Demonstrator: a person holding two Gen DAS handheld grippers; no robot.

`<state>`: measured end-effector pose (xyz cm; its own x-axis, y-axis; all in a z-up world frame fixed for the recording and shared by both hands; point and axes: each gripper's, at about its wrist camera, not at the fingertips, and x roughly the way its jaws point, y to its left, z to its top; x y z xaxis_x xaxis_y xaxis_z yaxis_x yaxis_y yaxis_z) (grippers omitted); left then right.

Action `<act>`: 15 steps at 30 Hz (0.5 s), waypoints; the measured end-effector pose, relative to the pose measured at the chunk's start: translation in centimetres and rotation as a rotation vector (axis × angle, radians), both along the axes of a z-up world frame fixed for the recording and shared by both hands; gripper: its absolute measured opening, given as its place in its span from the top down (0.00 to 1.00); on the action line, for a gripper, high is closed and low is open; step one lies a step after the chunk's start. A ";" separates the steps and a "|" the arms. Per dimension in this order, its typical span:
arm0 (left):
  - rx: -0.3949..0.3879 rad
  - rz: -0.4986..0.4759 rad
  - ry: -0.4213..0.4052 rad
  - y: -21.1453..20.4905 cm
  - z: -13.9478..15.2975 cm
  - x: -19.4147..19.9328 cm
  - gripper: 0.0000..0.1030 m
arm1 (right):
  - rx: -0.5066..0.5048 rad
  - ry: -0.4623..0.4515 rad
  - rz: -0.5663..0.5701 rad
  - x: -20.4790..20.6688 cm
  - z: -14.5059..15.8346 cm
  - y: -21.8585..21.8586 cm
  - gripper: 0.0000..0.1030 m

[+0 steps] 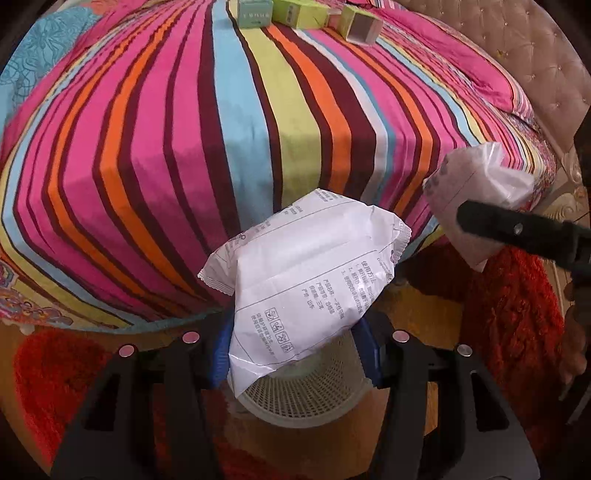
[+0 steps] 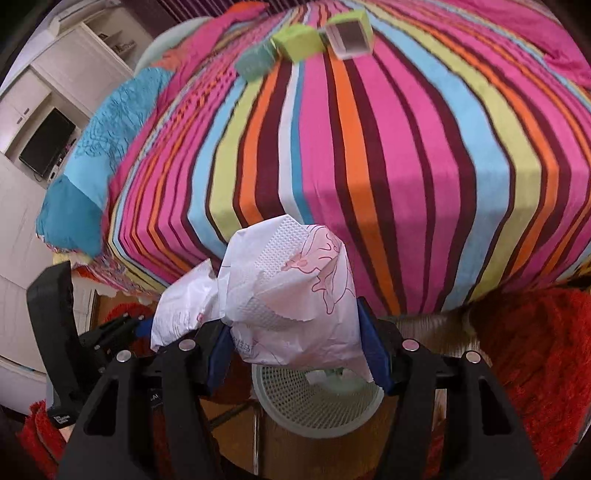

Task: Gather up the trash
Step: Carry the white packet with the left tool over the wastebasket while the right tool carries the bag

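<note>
My left gripper (image 1: 295, 354) is shut on a white printed wrapper (image 1: 310, 273), held above a white mesh wastebasket (image 1: 306, 398) on the floor by the bed. My right gripper (image 2: 295, 347) is shut on a crumpled white bag with a pink drawing (image 2: 295, 284), held above the same wastebasket (image 2: 317, 402). The right gripper and its bag (image 1: 476, 195) show at the right of the left wrist view. The left gripper's wrapper (image 2: 184, 306) shows at the left of the right wrist view. Both pieces hang beside each other over the basket.
A bed with a striped cover (image 1: 221, 129) fills the background. Several small green and teal boxes (image 1: 295, 13) lie on its far side and also show in the right wrist view (image 2: 299, 42). A red shaggy rug (image 2: 535, 350) lies on the wooden floor. A padded headboard (image 1: 535, 62) stands at right.
</note>
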<state>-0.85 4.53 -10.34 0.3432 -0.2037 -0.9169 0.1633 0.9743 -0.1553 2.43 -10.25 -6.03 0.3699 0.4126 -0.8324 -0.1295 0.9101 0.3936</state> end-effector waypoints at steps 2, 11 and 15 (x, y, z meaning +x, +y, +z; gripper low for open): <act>-0.001 -0.010 0.024 -0.3 -0.6 0.2 0.47 | -0.007 0.026 0.006 -0.1 -0.7 0.1 0.44; 0.011 -0.068 0.127 -1.8 -3.3 0.5 0.47 | -0.030 0.135 -0.016 -0.4 -3.1 -0.2 0.44; 0.019 -0.089 0.168 -2.6 -4.4 0.7 0.47 | -0.042 0.184 -0.024 -0.5 -4.2 -0.3 0.44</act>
